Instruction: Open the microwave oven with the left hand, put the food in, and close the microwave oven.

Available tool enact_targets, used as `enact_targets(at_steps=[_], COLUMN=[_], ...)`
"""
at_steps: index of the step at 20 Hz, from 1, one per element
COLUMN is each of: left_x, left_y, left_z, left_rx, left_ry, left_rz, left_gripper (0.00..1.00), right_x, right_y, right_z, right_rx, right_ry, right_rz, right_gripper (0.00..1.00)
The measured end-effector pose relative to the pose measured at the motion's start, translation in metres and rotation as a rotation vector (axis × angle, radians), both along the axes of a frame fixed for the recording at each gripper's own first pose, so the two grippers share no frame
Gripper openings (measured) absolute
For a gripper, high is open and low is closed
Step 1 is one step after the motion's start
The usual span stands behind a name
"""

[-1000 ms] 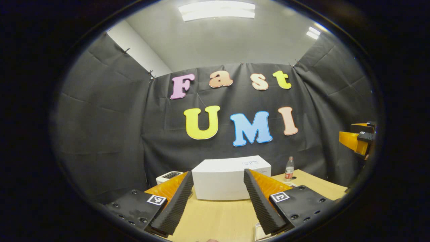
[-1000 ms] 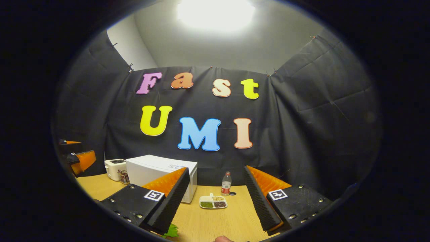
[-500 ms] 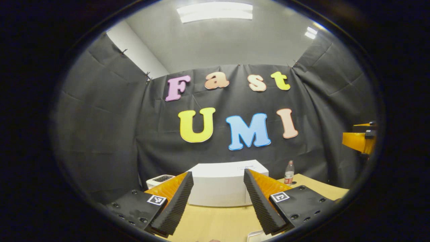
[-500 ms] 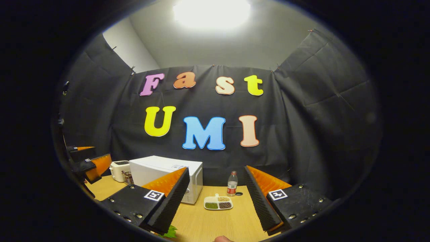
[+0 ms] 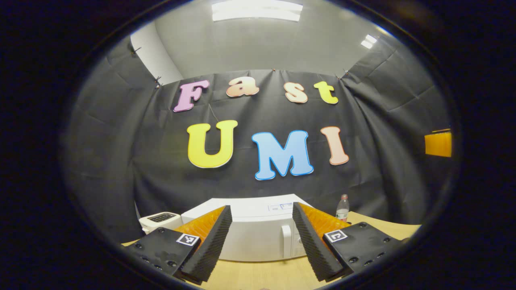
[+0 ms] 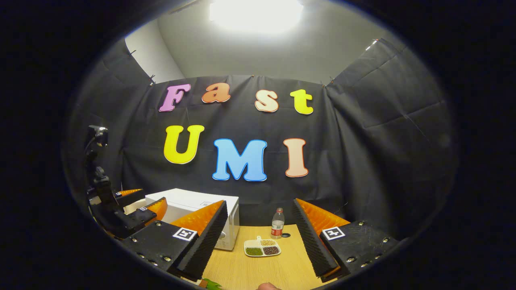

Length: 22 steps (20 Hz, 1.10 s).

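Observation:
A white microwave oven (image 5: pixel 254 235) stands shut on the wooden table, straight ahead of my left gripper (image 5: pixel 262 241), whose fingers stand open and hold nothing. Its door handle (image 5: pixel 286 241) shows between the fingers. In the right gripper view the microwave (image 6: pixel 193 205) is at the left, with the left gripper (image 6: pixel 141 203) in front of it. A white divided dish of food (image 6: pixel 262 248) lies on the table beyond my right gripper (image 6: pixel 260 241), which is open and holds nothing.
A white toaster (image 5: pixel 159 220) sits left of the microwave. A plastic water bottle (image 6: pixel 276 223) stands behind the food dish, near the black cloth wall. Something green (image 6: pixel 211 284) lies at the near table edge. A bit of the other gripper (image 5: pixel 437 144) shows far right.
My left gripper has moved closer to the microwave and swung so the door handle now shows between its fingers. In the right gripper view the left gripper has come forward in front of the microwave.

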<state>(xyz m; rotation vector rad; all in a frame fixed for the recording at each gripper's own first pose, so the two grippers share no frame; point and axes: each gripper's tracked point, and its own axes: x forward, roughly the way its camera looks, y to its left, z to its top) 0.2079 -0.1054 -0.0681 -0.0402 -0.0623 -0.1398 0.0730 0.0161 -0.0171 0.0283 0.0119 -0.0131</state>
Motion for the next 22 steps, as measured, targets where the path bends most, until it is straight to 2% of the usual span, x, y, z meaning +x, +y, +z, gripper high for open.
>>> enact_targets(at_steps=[6, 8, 9, 10, 13, 14, 16, 19, 22], left_x=[0.065, 0.08, 0.086, 0.094, 0.111, 0.117, 0.125, 0.132, 0.138], left_y=[-0.032, -0.042, -0.049, -0.054, -0.071, -0.076, -0.083, -0.092, -0.1], left_z=[-0.059, -0.082, -0.092, -0.101, -0.134, -0.143, -0.159, -0.179, -0.189], left_rx=[-0.009, -0.017, -0.012, -0.006, 0.017, 0.023, 0.03, 0.044, 0.042], left_ry=[0.073, 0.101, 0.113, 0.125, 0.158, 0.17, 0.185, 0.208, 0.222], left_rz=[-0.067, -0.079, -0.085, -0.095, -0.123, -0.13, -0.138, -0.146, -0.149], left_gripper=[0.97, 0.97, 0.94, 0.97, 0.97, 0.91, 1.0, 0.95, 0.75], right_x=[0.007, 0.005, 0.003, 0.001, -0.004, -0.005, -0.009, -0.014, -0.016], right_y=[-0.019, -0.031, -0.036, -0.041, -0.054, -0.057, -0.061, -0.067, -0.068], right_z=[0.004, 0.005, 0.004, 0.002, -0.005, -0.009, -0.014, -0.021, -0.027], right_rx=[-0.013, -0.026, -0.032, -0.036, -0.047, -0.05, -0.067, -0.095, -0.101], right_ry=[0.016, 0.02, 0.025, 0.033, 0.059, 0.069, 0.087, 0.113, 0.138], right_rz=[-0.155, -0.212, -0.239, -0.264, -0.328, -0.343, -0.363, -0.386, -0.388], right_gripper=[0.97, 0.97, 0.97, 0.96, 0.97, 0.97, 0.97, 0.97, 0.97])
